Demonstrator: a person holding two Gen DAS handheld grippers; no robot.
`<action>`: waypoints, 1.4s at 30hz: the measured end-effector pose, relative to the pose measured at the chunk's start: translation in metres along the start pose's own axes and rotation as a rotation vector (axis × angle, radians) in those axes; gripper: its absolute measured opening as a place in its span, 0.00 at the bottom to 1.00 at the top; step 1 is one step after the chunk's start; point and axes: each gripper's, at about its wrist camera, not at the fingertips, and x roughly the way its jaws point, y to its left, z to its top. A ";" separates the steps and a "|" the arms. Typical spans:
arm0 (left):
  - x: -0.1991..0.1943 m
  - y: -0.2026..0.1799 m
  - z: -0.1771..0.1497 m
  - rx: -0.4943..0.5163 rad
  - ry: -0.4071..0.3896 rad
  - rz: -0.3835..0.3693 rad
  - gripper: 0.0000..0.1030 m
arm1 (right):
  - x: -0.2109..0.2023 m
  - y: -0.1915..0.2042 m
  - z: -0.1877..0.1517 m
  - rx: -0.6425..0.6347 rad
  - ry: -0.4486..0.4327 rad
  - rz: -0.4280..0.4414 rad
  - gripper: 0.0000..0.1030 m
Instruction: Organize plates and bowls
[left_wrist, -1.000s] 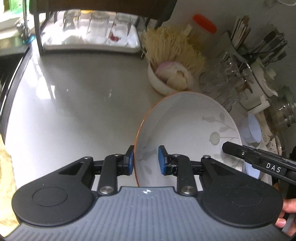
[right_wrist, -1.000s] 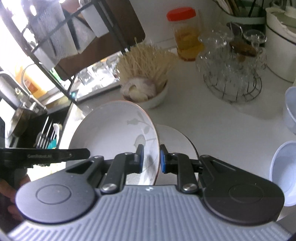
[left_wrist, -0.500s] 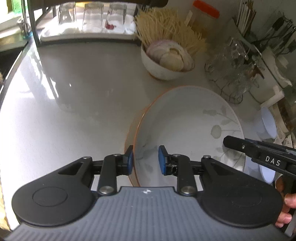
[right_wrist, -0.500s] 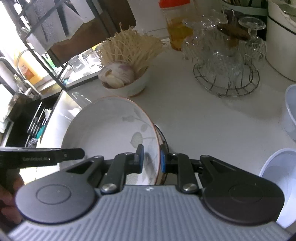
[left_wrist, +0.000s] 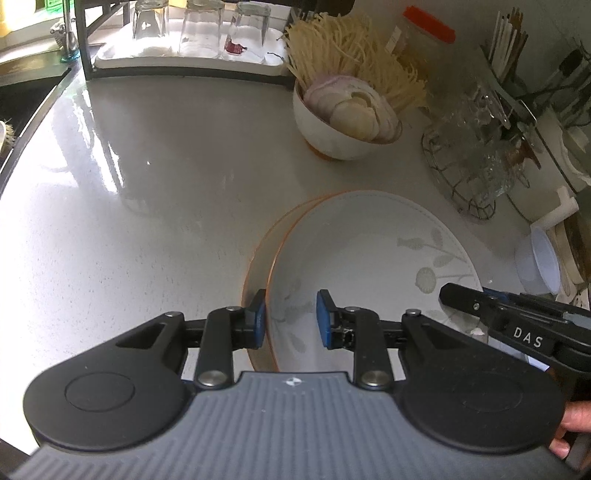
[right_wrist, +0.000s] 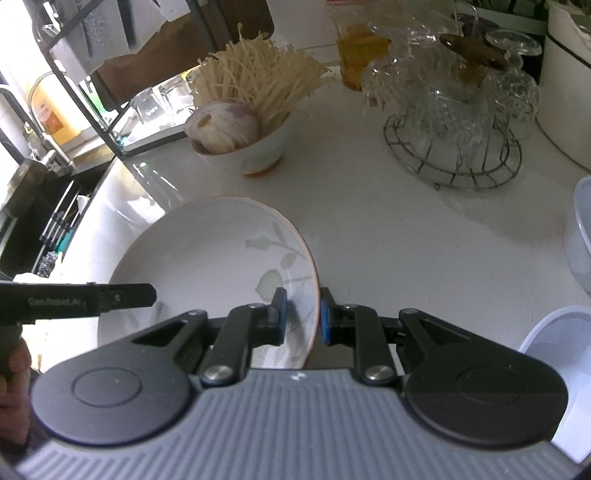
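Your left hand-held gripper (left_wrist: 290, 318) and right hand-held gripper (right_wrist: 301, 317) each clamp the round glazed plate's (left_wrist: 369, 258) orange rim, lower centre, above the glossy counter (left_wrist: 147, 192).

Glossy white table (left_wrist: 155, 206): bowl of noodles and garlic (left_wrist: 343, 122), wire rack of glassware (left_wrist: 476, 162), tray of tumblers (left_wrist: 192, 55), probably plastic tubs (right_wrist: 569, 350).

The right gripper (right_wrist: 301, 314) pinched the orange-rimmed edge of a white leaf-patterned plate (right_wrist: 207, 258), one finger on each face. The left gripper (right_wrist: 110, 297) reached in at the plate's far side. Behind, on the white counter (right_wrist: 388, 229), stood a bowl (right_wrist: 255, 151) apparently holding garlic and enoki mushrooms.
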 end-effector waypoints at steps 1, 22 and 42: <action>0.000 0.001 0.000 -0.005 -0.002 -0.003 0.30 | 0.001 0.000 0.000 0.000 0.000 -0.002 0.21; -0.009 0.023 0.008 -0.103 0.069 -0.101 0.30 | 0.008 0.002 -0.001 0.101 0.003 -0.046 0.23; -0.030 0.022 0.017 -0.063 0.108 -0.115 0.31 | 0.000 0.002 0.000 0.135 -0.026 -0.055 0.24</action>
